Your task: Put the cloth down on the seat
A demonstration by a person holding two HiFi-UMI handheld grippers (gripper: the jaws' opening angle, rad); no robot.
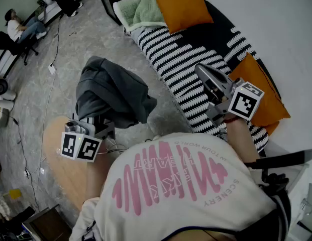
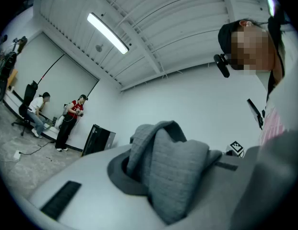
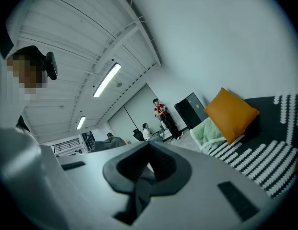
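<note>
Left gripper [image 1: 99, 129]: my jaws are clamped on the grey cloth [image 1: 113, 92].
Cloth: bunched up, raised off the floor, just beside the striped seat [image 1: 181, 59].
Right gripper [image 1: 206, 73]: my jaws are together with nothing between them, above the seat near an orange cushion [image 1: 264, 97].

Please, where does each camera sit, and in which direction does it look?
Head view: worn by the person, steeply down at grey cloth and striped seat; shows shirt, left gripper, right gripper.
Left gripper view: on that gripper, upward along jaws shut on cloth; person's head at right.
Right gripper view: on that gripper, along shut, empty jaws toward orange cushion; head at left.
Shared: cloth, first two; cushion, first and third.
</note>
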